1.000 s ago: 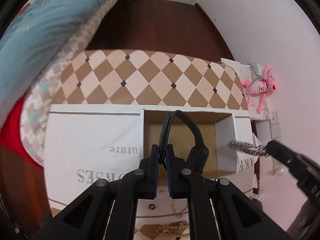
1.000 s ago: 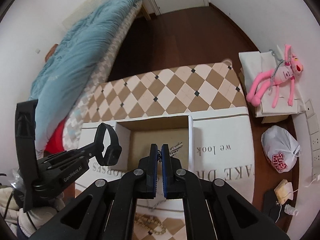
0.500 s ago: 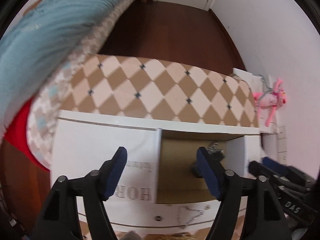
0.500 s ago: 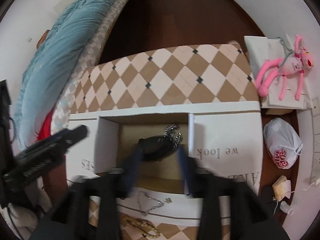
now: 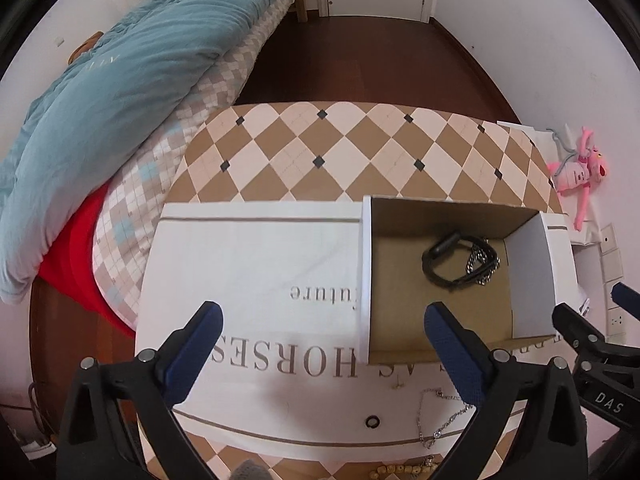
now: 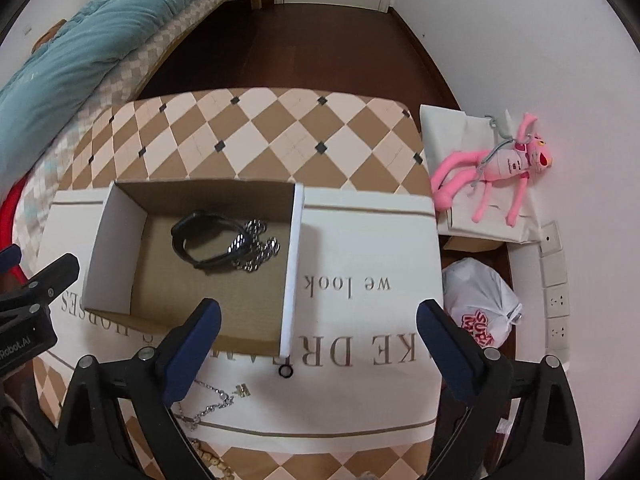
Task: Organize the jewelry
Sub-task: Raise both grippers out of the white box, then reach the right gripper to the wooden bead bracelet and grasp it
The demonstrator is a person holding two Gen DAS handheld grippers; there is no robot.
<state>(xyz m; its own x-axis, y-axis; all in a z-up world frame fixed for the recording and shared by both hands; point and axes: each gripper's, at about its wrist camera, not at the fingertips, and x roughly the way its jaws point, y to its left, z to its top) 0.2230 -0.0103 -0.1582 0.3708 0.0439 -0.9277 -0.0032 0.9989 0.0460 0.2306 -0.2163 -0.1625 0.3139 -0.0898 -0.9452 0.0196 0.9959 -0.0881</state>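
Observation:
An open cardboard box (image 5: 532, 264) (image 6: 120, 240) sits sunk in a white printed sheet on a checkered table. A black band (image 5: 440, 264) (image 6: 196, 240) and a silver chain (image 5: 482, 262) (image 6: 256, 248) lie together on its floor. My left gripper (image 5: 322, 344) is open and empty, above the sheet at the box's near left corner. My right gripper (image 6: 318, 338) is open and empty, above the box's near right corner. A silver necklace (image 5: 436, 420) (image 6: 212, 400), a small black ring (image 5: 373, 421) (image 6: 285, 371) and a beaded bracelet (image 5: 404, 470) (image 6: 208, 460) lie near the front edge.
A bed with a teal duvet (image 5: 100, 112) (image 6: 80, 40) stands left of the table. A pink plush toy (image 6: 500, 168) on a white box and a white plastic bag (image 6: 480, 308) lie to the right by the wall. Dark wood floor (image 6: 300, 48) lies beyond the table.
Both grippers opened and pulled back from the box. The black band left my left gripper and the silver chain left my right gripper; both now lie in the box.

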